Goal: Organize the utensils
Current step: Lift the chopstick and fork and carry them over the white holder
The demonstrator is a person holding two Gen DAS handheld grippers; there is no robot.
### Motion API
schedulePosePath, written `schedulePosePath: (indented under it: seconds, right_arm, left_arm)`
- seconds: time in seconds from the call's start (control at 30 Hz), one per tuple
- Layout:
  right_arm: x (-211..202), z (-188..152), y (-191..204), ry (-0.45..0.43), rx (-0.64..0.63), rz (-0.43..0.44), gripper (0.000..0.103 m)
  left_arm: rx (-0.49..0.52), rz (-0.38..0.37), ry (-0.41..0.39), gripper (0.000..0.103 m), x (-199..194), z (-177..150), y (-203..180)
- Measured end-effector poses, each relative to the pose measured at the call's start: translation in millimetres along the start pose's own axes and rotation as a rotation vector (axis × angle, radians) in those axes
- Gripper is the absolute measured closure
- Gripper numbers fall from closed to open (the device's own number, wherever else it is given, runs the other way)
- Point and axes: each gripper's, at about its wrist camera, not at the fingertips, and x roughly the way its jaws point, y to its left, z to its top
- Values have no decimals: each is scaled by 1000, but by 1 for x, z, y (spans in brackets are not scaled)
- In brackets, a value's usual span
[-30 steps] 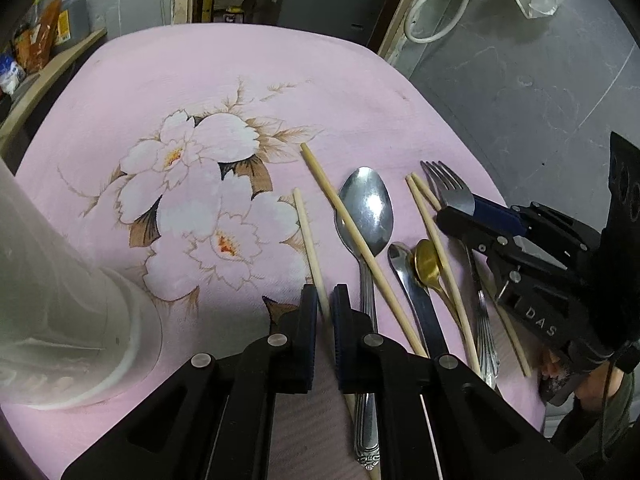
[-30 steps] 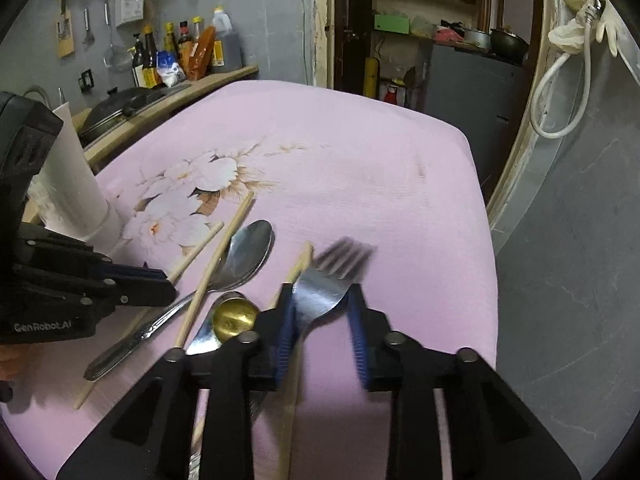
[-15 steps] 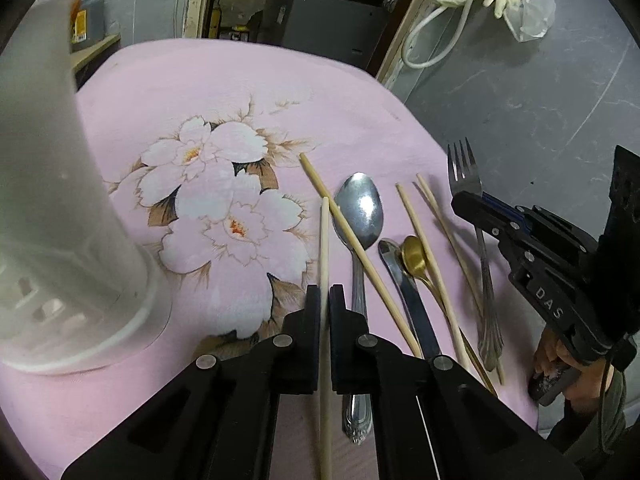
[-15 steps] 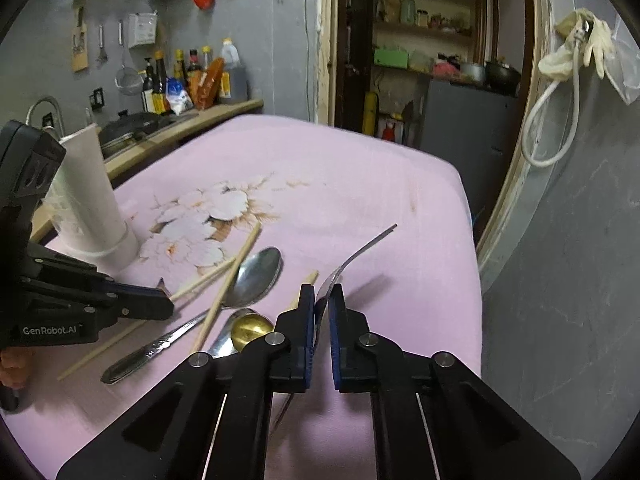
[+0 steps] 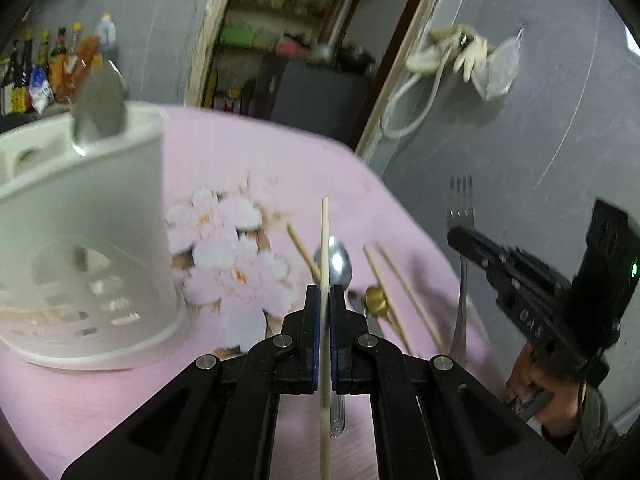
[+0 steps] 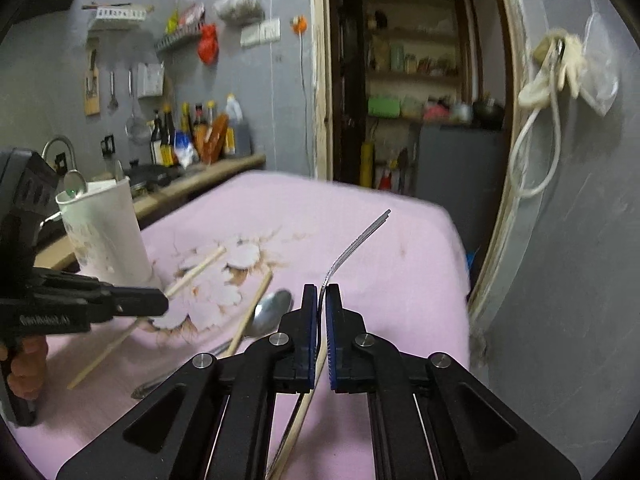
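Pink cloth printed with pale flowers (image 5: 224, 264) is spread over the table, and loose cutlery is scattered across it. A single wooden chopstick (image 5: 325, 240) is pinched by the left gripper (image 5: 325, 300), its jaws pressed tight on it, tip pointing away, clear of the cloth. A steel fork (image 6: 360, 240) is clamped by its neck in the right gripper (image 6: 319, 300), tines raised above the table. Both pieces appear to be held lifted so they can be carried to the white utensil holder (image 5: 84, 224), which stands on the left of the table with a spoon (image 5: 100, 104) already upright inside. A large spoon (image 5: 340, 264), a gold-bowled spoon (image 5: 376, 300) and more chopsticks (image 5: 400, 280) are left lying between the two grippers, awaiting sorting.
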Motion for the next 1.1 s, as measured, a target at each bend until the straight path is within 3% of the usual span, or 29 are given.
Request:
schedulePosePath:
  seconds: [0.33,0.57,0.77,1.1]
  right_arm:
    - [-34,15,43,-238,-134,-75,101]
    - [-41,33,69,-329,-177,-75,101]
    - [-43,51,85,-361,-165,-19,101]
    - [-37,101,113,-412,-75,188,101]
  left_arm:
    - [44,67,-291,101,-42,7,-13]
    - [63,122,-433,101,-75,9,-15]
    - [32,108,-501,101,-108,25,3]
    - [-94,142,-657,101,-170,69,74]
